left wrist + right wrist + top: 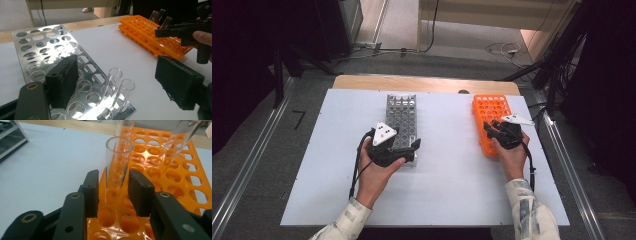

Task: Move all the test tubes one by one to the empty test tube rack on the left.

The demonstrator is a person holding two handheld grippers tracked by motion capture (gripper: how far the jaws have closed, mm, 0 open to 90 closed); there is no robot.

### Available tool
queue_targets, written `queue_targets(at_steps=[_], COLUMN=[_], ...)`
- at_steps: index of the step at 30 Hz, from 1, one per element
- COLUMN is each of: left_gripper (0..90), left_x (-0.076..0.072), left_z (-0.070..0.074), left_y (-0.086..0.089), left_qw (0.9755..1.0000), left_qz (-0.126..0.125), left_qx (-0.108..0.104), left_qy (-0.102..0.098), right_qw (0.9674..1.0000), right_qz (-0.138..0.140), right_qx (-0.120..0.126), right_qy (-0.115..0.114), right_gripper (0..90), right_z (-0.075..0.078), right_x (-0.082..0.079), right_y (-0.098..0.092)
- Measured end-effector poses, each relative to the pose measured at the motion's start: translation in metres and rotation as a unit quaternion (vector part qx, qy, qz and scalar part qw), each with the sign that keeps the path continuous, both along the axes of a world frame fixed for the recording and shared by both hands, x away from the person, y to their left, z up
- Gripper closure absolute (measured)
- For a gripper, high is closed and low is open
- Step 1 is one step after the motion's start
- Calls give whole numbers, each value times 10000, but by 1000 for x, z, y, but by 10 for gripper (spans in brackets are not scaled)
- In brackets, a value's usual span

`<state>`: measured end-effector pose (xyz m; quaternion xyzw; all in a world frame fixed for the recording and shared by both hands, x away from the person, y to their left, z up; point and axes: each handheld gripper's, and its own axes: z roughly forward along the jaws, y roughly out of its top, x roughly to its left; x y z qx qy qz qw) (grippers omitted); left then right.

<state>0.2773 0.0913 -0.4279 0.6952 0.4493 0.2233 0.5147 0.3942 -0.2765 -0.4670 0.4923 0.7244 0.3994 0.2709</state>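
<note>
Black foam-padded jaws of the right gripper (112, 192) fill the foreground of the right gripper view, narrowed round a clear glass test tube (117, 162) standing in the orange plastic rack (175, 185); whether the pads actually press on the glass can't be told, a thin gap seems to show each side. Two more tubes rise behind it in the same rack, one straight, one tilted (180, 145), so three in all; left gripper view confirms the three tubes (160, 17) near the rack's close end. Left gripper (120, 87) sits w/ jaws wide apart, gripping nothing, one pad over the metal tube rack (37, 50) and two empty glass tubes (117, 87) standing side by side between the jaws at the rack's near corner. High view: left gripper (404, 150) at the near end of the silver rack (402, 112), right gripper (492, 127) over the orange rack (491, 107), both racks well apart on a white table top (447, 185). No legible labels or brand marks.
</note>
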Motion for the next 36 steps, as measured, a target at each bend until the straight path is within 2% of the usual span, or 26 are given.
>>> queue_targets(at_steps=[10, 19, 28, 36], left_gripper=[190, 190, 191, 192], left_x=[0, 0, 0, 0], left_z=[0, 0, 1, 3], left_y=[0, 0, 1, 1], left_qw=[10000, 10000, 10000, 10000], left_qz=[2, 11, 28, 42], left_qx=[-6, -10, -12, -18], left_qy=[11, 23, 8, 4], right_qw=[10000, 10000, 9997, 9993], right_qz=[8, 39, 91, 134], right_qx=[-58, -28, -38, 8], right_qy=[5, -53, -214, -354], right_gripper=[716, 725, 732, 732], right_z=[0, 4, 22, 36], right_x=[0, -1, -5, -16], right_y=[-1, -2, -3, -6])
